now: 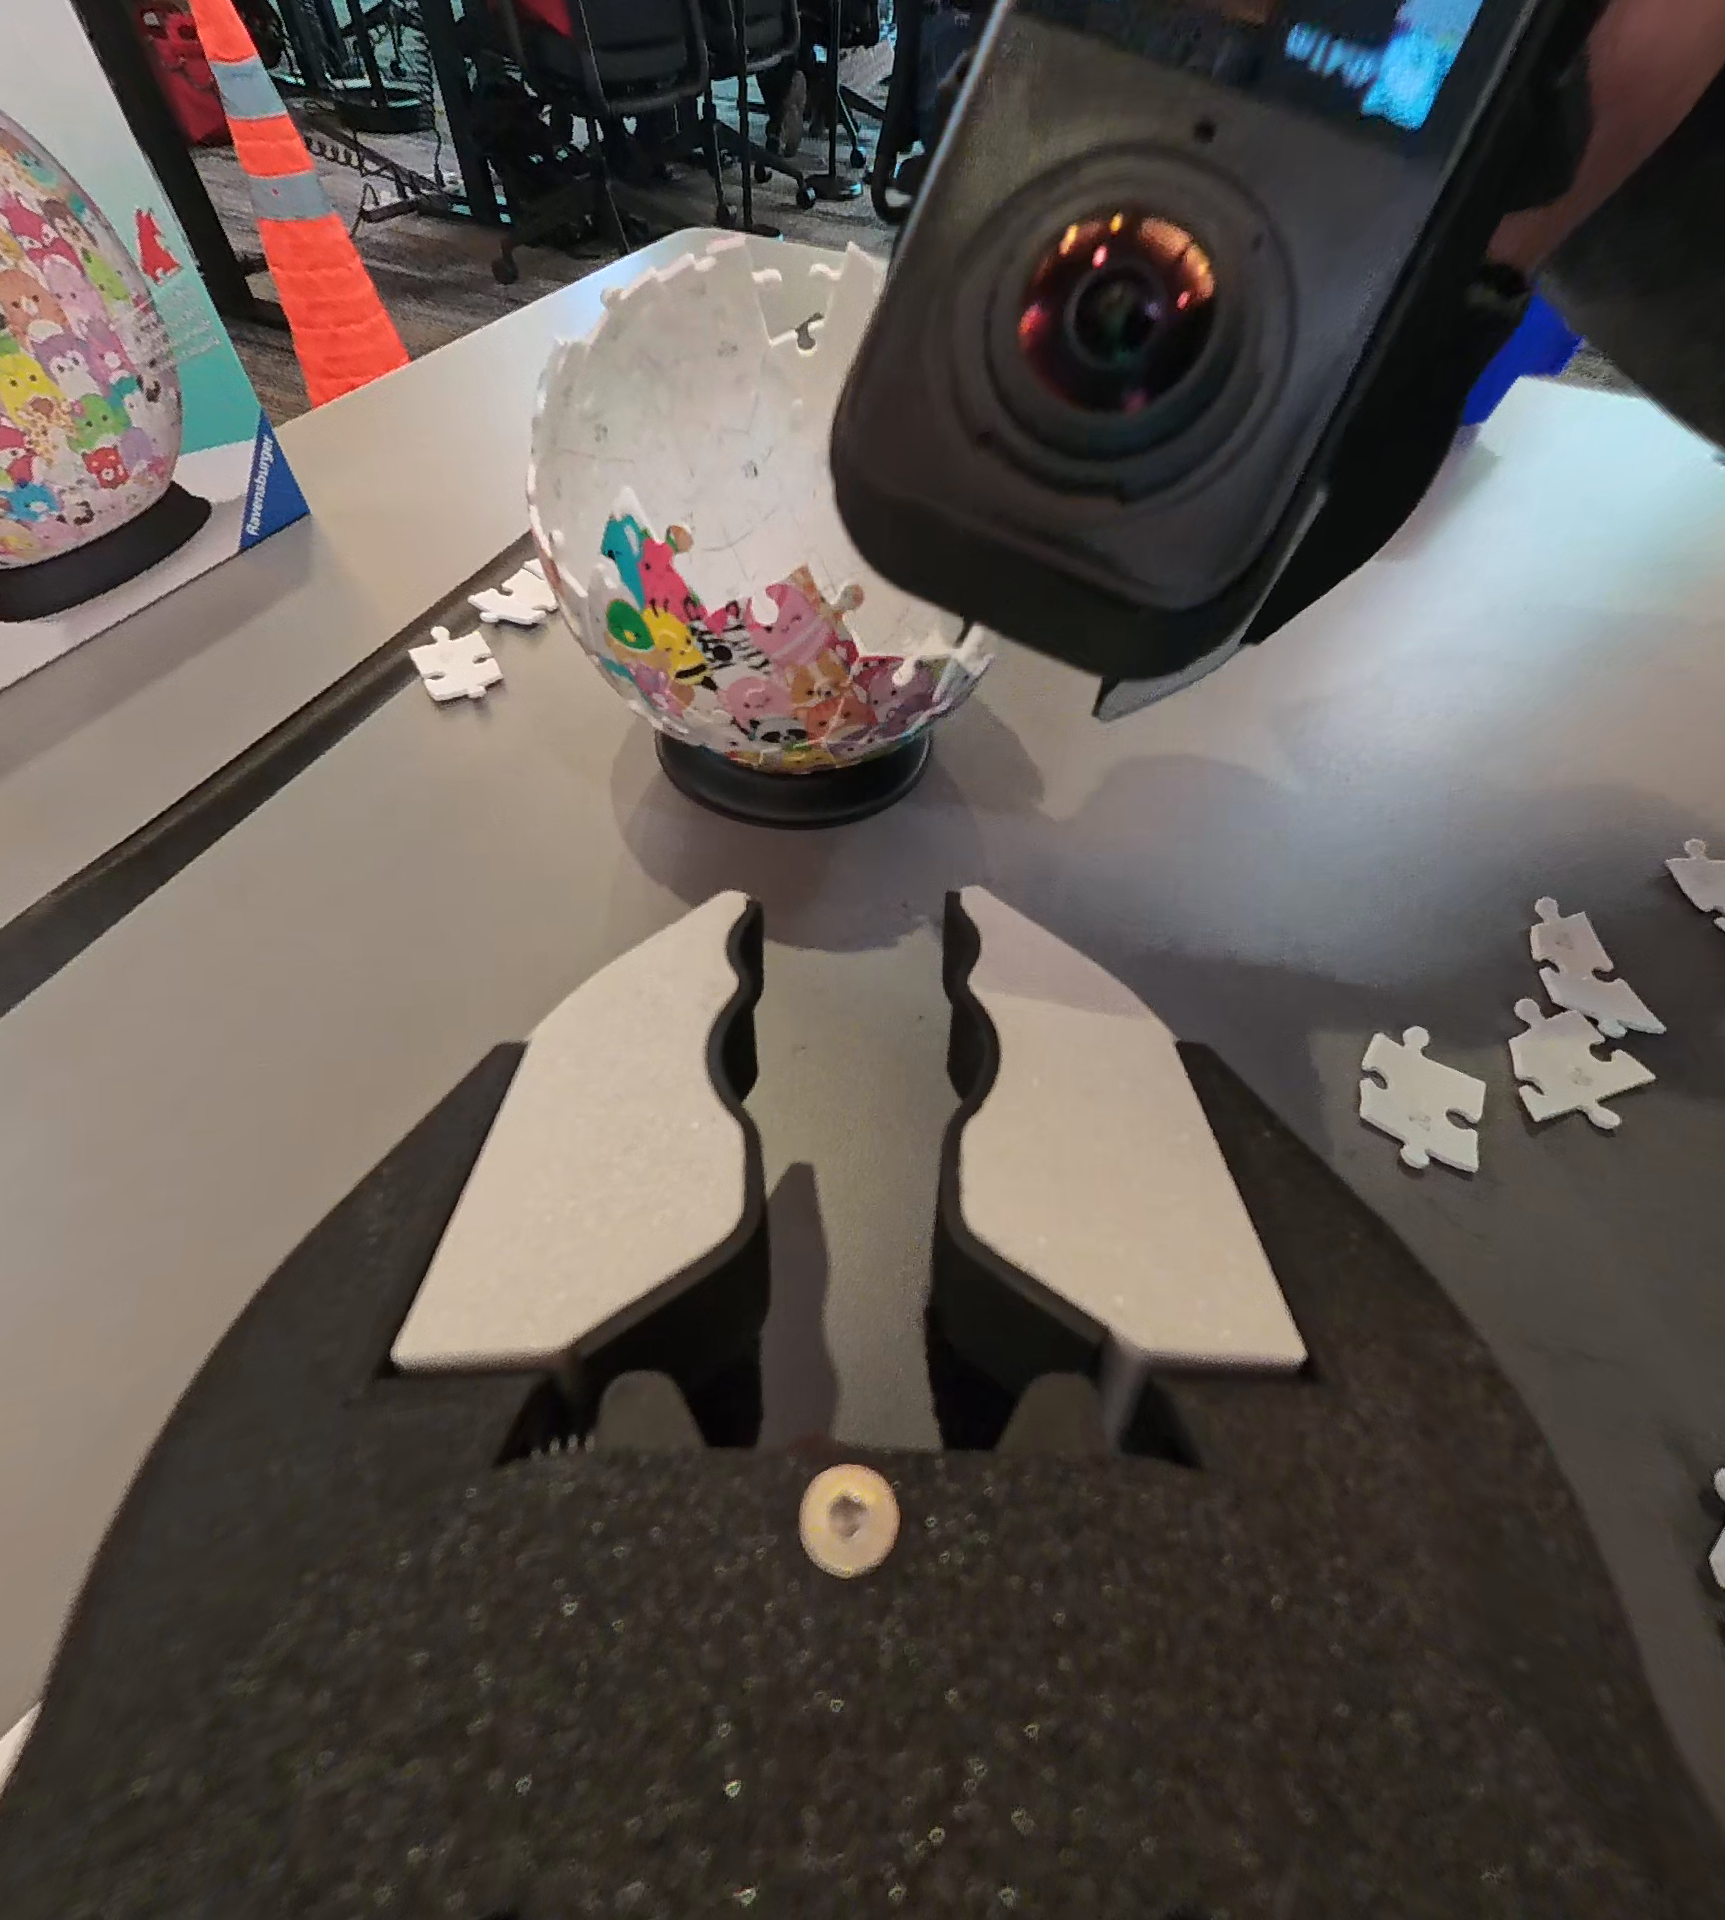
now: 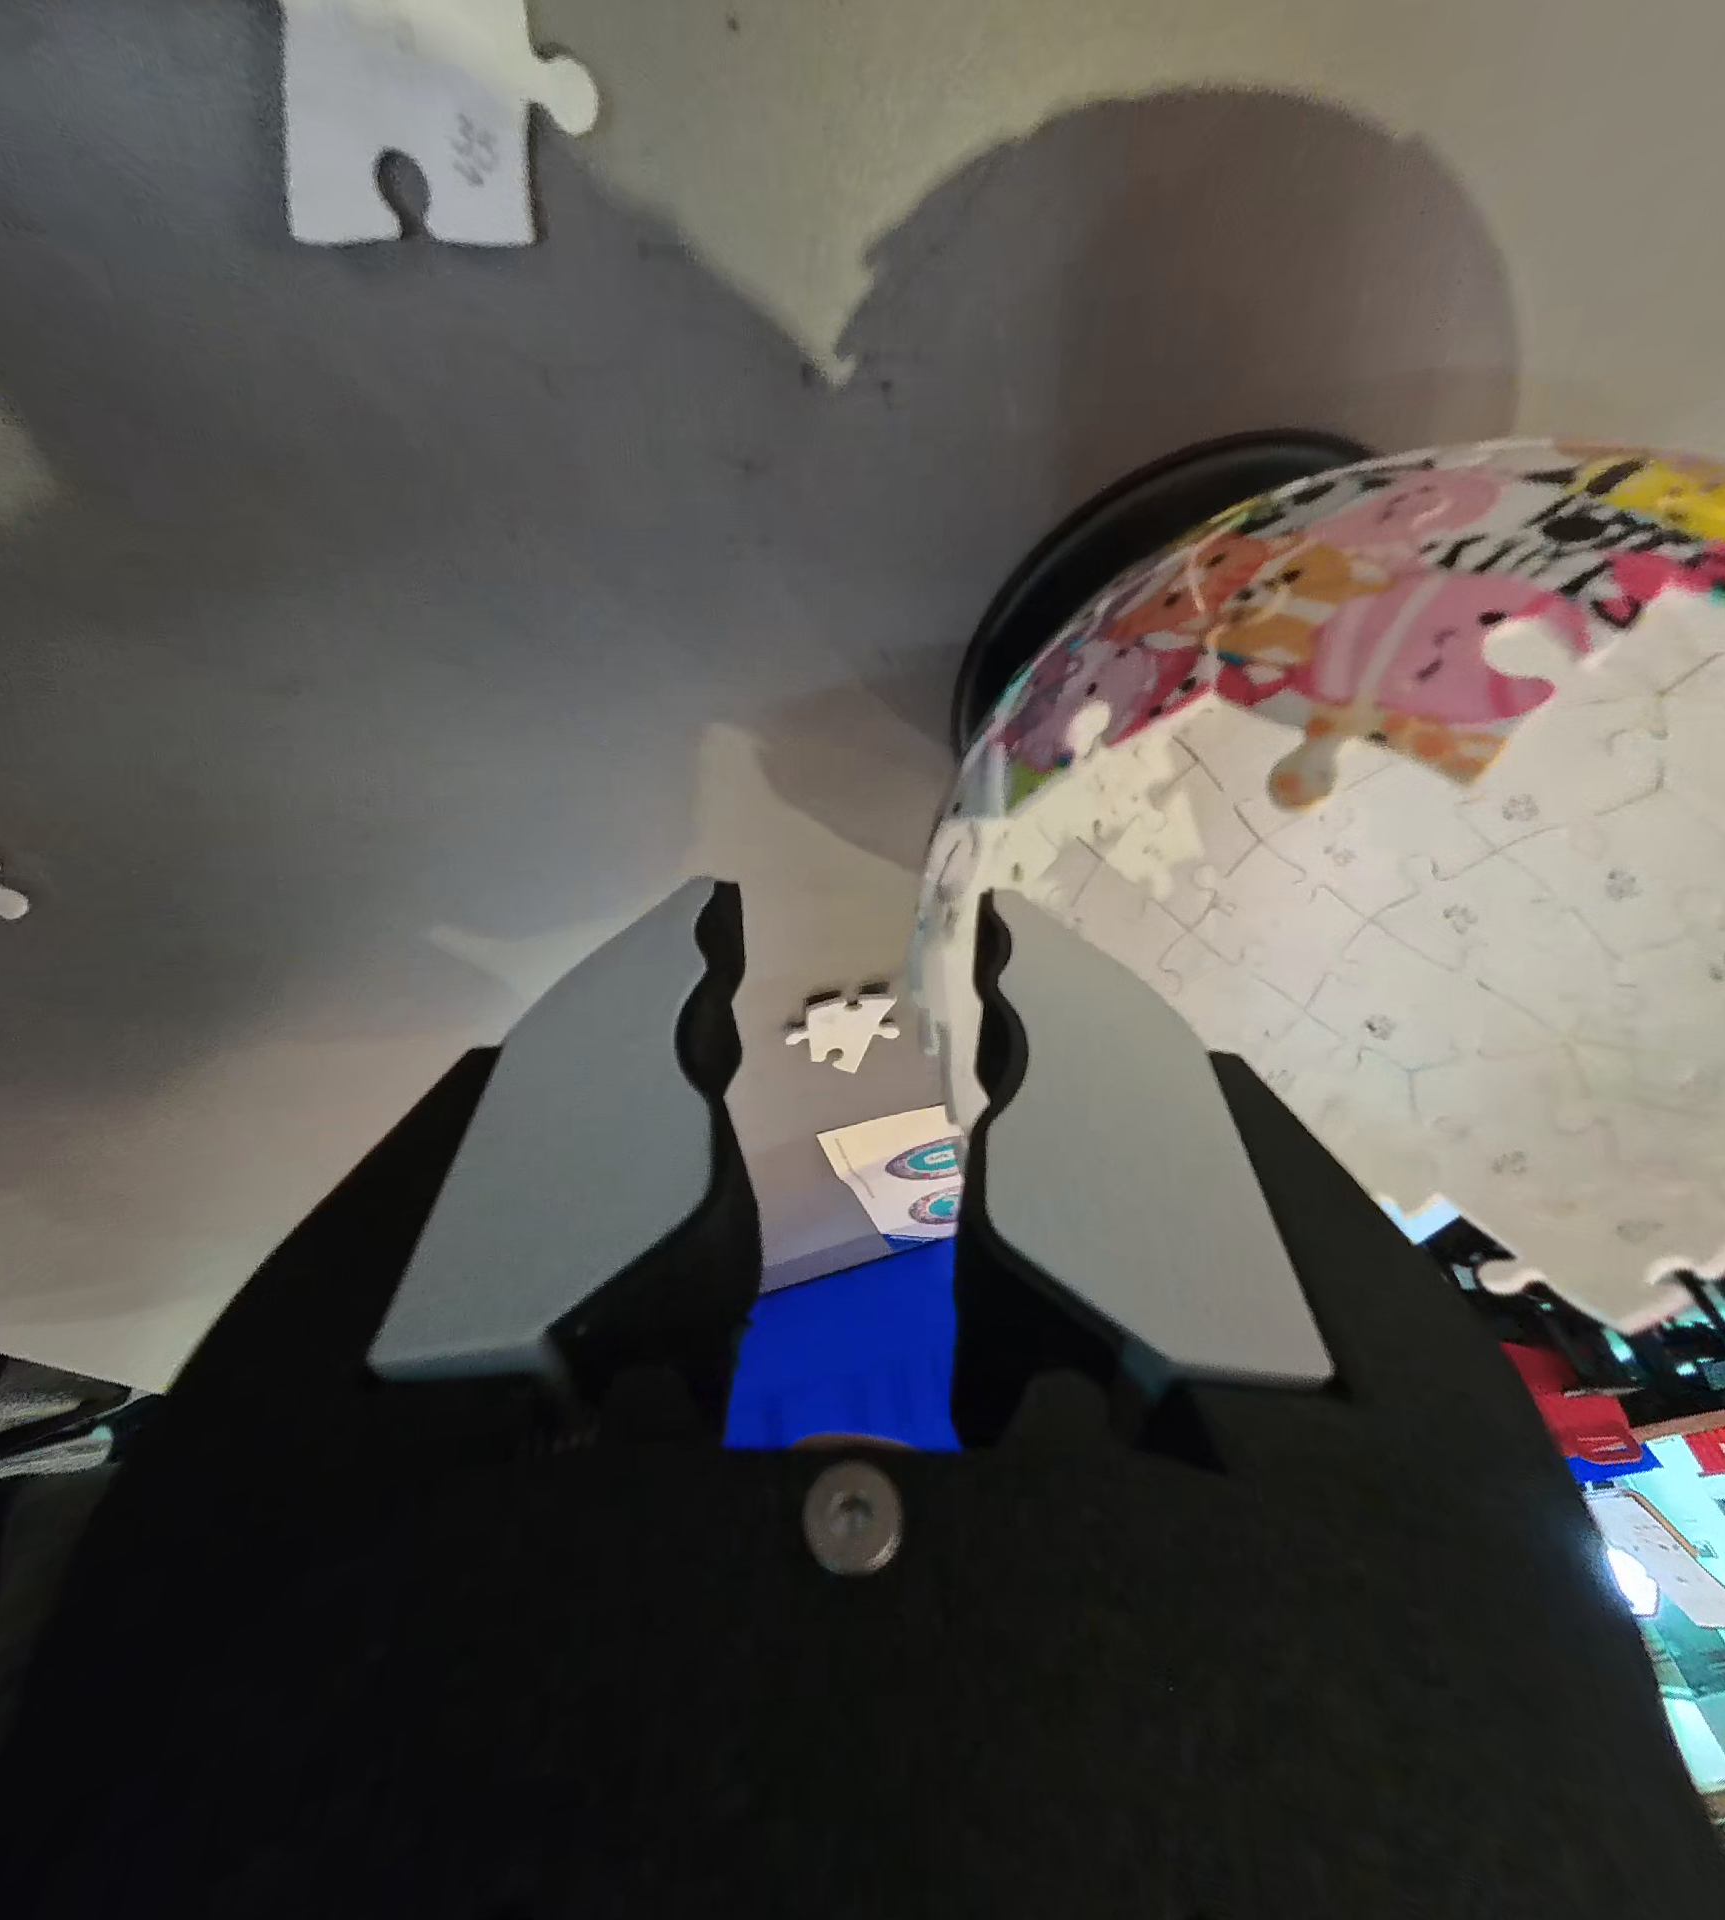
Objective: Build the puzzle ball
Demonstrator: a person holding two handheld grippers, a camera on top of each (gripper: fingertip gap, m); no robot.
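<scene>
Left hand-held gripper open, empty; puzzle ball half-built, white inside showing.

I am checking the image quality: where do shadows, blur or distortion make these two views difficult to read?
Left wrist view: the right gripper's camera body looms large, hiding part of the puzzle ball; wide-angle bending curves the table edges. Right wrist view: appears rolled upside down, the ball's shadow darkens the table, and the near loose piece is soft.
</scene>
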